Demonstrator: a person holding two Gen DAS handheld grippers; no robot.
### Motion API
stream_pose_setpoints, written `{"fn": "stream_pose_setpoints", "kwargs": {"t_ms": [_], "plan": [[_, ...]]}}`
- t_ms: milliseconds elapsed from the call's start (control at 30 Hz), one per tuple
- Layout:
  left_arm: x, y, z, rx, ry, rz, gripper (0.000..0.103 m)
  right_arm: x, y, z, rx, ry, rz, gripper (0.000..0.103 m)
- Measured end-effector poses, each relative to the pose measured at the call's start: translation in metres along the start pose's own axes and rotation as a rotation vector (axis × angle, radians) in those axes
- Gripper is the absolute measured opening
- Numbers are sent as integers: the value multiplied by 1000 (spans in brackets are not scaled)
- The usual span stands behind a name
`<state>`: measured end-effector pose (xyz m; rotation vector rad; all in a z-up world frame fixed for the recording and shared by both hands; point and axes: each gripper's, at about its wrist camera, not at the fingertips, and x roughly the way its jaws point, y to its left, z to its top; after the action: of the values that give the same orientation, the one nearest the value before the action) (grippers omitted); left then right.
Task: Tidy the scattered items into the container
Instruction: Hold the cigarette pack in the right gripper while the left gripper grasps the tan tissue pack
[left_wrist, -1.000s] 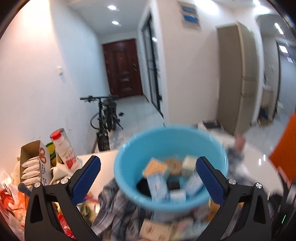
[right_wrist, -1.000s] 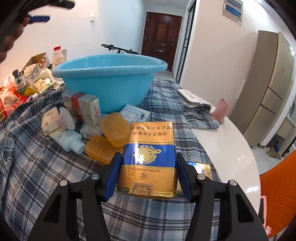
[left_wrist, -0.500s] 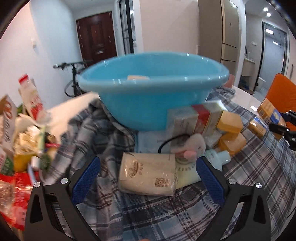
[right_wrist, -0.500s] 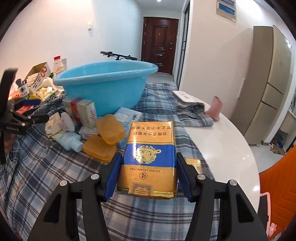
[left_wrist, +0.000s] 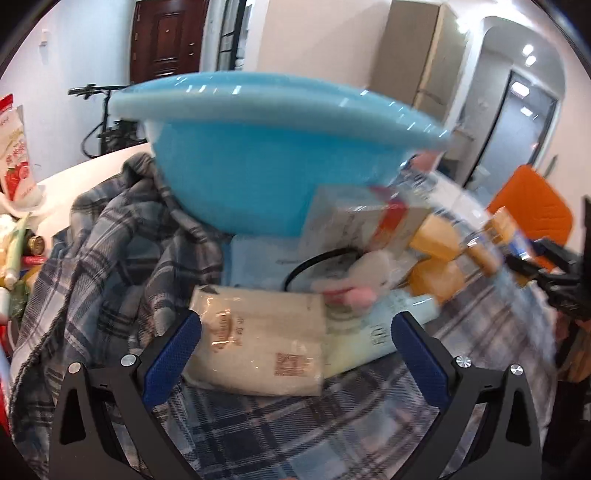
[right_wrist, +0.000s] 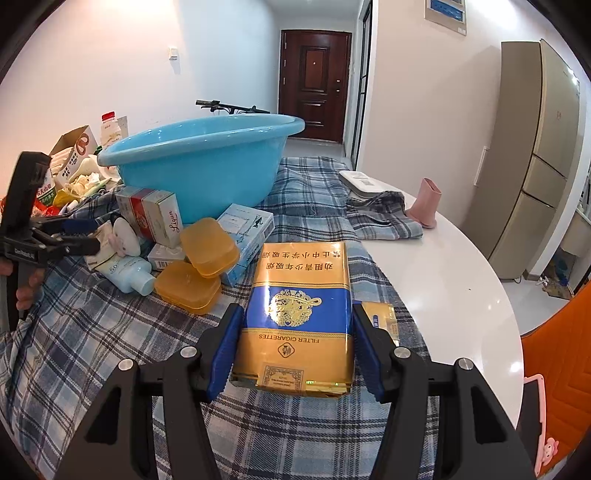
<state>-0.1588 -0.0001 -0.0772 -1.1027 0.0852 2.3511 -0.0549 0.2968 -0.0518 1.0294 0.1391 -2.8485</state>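
Right gripper (right_wrist: 297, 343): fingers (right_wrist: 228, 345) clenched on the long sides of a gold-and-blue cigarette carton (right_wrist: 295, 317), both blue pads flat against it, the carton held over the plaid cloth (right_wrist: 92, 332) that covers the desk (right_wrist: 454, 280). A second, smaller gold pack (right_wrist: 382, 317) lies on the cloth just beside the right pad. Left gripper (left_wrist: 295, 354): fingers (left_wrist: 171, 354) spread wide and released, gripping nothing; between them lies a cream tissue packet (left_wrist: 258, 343), with a pale lotion bottle (left_wrist: 373, 332) alongside toward the right pad; whether either pad touches these cannot be told through the blur. Container: blue basin (right_wrist: 207, 162), upright on the cloth at the far side of the clutter. Scattered items near the front of the basin: a red-and-white box (right_wrist: 151, 214), a light blue box (right_wrist: 247, 236), two amber plastic cases (right_wrist: 199, 269) stacked askew, a white plush piece (right_wrist: 123, 232). Elsewhere on the desk: a pink cup (right_wrist: 428, 203) tilted at the cloth's far corner, and a heap of groceries (right_wrist: 74, 173) to the left of the basin.
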Motion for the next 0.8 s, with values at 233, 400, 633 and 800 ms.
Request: {"fn": "stream_pose_setpoints", "kwargs": {"t_ms": [233,400,633,800], "plan": [[-3,4,-1,-23,-6,28,102,1,1,0,2,5,1,60],[4,6,0,-33,22,53,102,1,1,-2,2,8,2,60],[7,8,-1,-43,40,32,102,0,2,-4,-2,10,1,60],[9,7,-3,-52,63,39,97,0,3,-4,-4,11,-1,60]]}}
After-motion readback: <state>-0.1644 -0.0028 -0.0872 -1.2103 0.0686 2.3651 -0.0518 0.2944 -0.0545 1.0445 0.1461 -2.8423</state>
